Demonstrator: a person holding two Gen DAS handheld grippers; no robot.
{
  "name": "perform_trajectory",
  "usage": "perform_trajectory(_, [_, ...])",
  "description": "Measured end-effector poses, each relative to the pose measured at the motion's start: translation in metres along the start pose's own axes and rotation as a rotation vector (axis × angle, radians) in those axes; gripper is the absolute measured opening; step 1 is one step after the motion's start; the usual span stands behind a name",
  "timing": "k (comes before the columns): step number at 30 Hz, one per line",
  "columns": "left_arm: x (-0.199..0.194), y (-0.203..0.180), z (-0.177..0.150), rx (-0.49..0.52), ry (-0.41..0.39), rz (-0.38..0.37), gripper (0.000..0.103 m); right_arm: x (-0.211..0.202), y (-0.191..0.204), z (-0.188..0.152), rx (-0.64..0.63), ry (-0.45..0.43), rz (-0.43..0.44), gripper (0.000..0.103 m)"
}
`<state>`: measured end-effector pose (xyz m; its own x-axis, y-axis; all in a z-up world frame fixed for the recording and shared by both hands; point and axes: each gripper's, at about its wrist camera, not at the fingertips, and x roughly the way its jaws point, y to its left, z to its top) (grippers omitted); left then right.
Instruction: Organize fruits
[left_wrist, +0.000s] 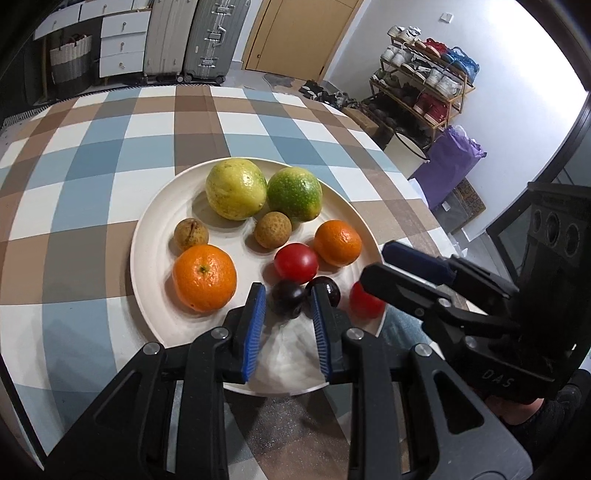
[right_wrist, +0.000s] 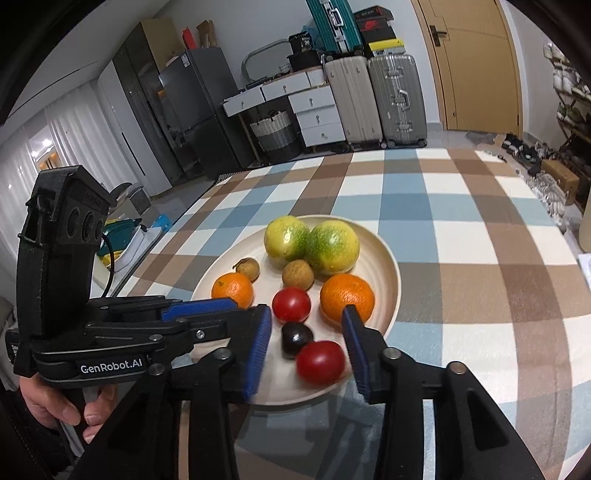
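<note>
On the checked table (left_wrist: 110, 155) sat a pale plate (left_wrist: 155, 236) holding every fruit: two green-yellow citrus (left_wrist: 236, 188) at twelve o'clock, two brown longans (left_wrist: 272, 229) near the centre, an orange (left_wrist: 204, 277) at eight, a smaller orange (left_wrist: 338, 242) at three, a tomato (left_wrist: 296, 261) just inside it, two dark plums (left_wrist: 289, 297) at five, and a second tomato (left_wrist: 364, 301) at the rim beside them. The left gripper (left_wrist: 288, 295) hung over the near rim with its jaws parted, empty, straddling one plum; the plum looked untouched by either pad. The right gripper (right_wrist: 306, 328) was also spread wide and empty, the rim tomato and a plum (right_wrist: 296, 338) lying in its gap. The step in hand seemed to be picking a plum. To do it well, the left gripper should drop lower so the pads meet the plum's widest part, close gently on the smooth round skin, and keep its right finger clear of the neighbouring plum. The right gripper should hold back.
</note>
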<state>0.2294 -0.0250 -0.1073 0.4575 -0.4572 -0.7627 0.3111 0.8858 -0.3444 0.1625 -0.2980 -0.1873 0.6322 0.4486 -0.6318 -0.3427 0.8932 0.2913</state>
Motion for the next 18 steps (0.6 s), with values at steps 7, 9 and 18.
perform_trajectory(7, [-0.017, -0.002, -0.003, -0.002, -0.041, 0.021, 0.023, -0.017, 0.004, 0.000, -0.012, -0.057, 0.008, 0.049])
perform_trajectory(9, [-0.025, -0.003, -0.005, -0.004, -0.061, 0.033, 0.028, -0.023, 0.006, -0.001, -0.015, -0.078, 0.008, 0.050])
perform_trajectory(18, [-0.060, -0.005, -0.016, -0.021, -0.162, 0.099, 0.062, -0.047, 0.017, -0.011, -0.051, -0.203, -0.029, 0.069])
